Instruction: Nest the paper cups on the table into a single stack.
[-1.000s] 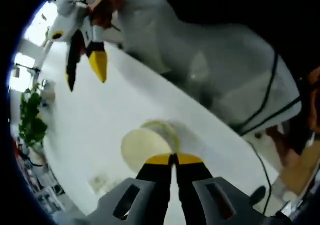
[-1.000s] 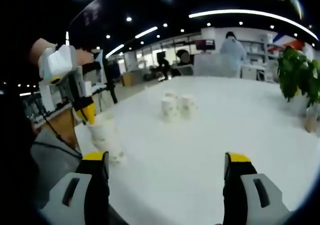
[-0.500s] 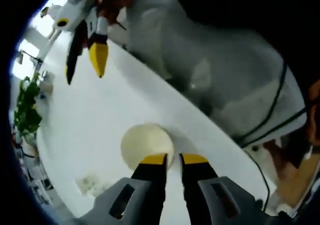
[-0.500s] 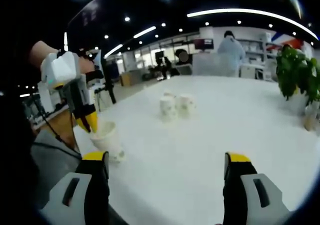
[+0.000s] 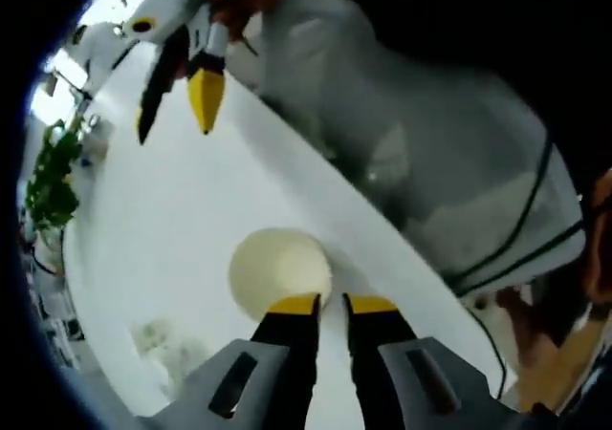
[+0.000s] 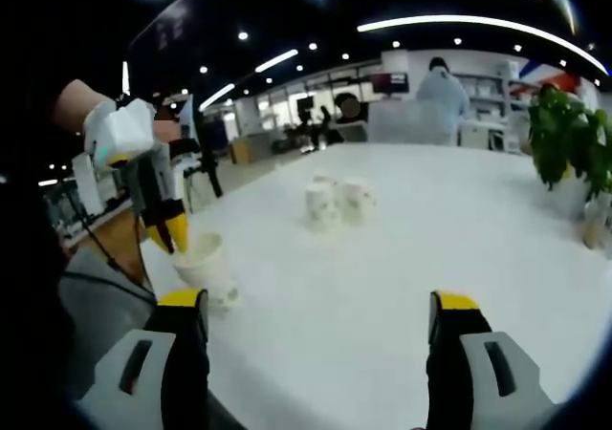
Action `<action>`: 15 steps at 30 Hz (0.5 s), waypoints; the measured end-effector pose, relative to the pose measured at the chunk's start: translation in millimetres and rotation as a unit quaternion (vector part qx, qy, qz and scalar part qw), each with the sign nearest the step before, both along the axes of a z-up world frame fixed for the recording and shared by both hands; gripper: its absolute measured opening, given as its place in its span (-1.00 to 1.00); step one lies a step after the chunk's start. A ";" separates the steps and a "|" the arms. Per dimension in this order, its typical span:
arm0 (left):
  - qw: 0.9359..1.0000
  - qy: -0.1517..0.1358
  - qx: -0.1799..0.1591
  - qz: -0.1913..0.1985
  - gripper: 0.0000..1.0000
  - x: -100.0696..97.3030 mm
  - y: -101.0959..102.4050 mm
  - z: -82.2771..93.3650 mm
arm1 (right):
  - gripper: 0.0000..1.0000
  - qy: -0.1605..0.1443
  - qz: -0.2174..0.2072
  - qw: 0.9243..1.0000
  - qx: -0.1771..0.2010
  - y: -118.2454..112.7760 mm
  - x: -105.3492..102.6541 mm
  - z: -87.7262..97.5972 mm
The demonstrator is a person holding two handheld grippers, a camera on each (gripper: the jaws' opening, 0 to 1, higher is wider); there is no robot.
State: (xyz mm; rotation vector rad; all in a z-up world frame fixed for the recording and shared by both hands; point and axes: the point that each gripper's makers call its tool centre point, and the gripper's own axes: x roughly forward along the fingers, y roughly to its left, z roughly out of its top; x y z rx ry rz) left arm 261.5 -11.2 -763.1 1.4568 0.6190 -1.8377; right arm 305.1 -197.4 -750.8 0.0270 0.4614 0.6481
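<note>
A cream paper cup stands upright near the table's edge, and I look down into its mouth. My left gripper hovers at its rim with a narrow gap between the yellow tips, holding nothing. In the right gripper view the same cup stands at the left with the left gripper just above its rim. My right gripper is wide open and holds nothing, low over the table. Patterned cups stand close together mid-table. The right gripper hangs open above the table.
The white table stretches far ahead, its near edge beside the person's white clothing. A green plant stands at the right side, also seen as a plant. A person stands far behind the table.
My left jaws, closed together a second ago, have parted slightly at the cup's rim. The two rims seen earlier now read as one. The right gripper stays still.
</note>
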 end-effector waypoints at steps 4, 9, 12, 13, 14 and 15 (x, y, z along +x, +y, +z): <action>1.000 0.006 -0.011 0.019 -0.84 1.7 2.1 4.8 | 0.87 0.002 0.005 1.000 -0.001 1.1 -1.0 -0.6; 0.996 0.026 -0.049 0.063 -0.84 0.3 -5.5 15.5 | 0.87 0.004 0.007 1.000 -0.002 3.4 -1.1 -2.3; 0.992 0.041 -0.071 0.097 -0.81 1.9 -8.5 20.3 | 0.87 0.006 0.008 1.000 -0.002 4.0 -0.7 -3.6; 0.991 0.040 -0.073 0.105 -0.80 4.3 -7.1 20.9 | 0.87 0.007 0.009 1.000 -0.003 4.0 -0.7 -4.0; 0.990 0.038 -0.079 0.110 -0.79 6.3 -7.2 21.5 | 0.87 0.008 0.010 1.000 -0.003 4.2 -0.8 -4.2; 0.988 0.038 -0.087 0.123 -0.78 8.6 -7.4 22.3 | 0.87 0.008 0.010 1.000 -0.002 4.3 -0.9 -4.4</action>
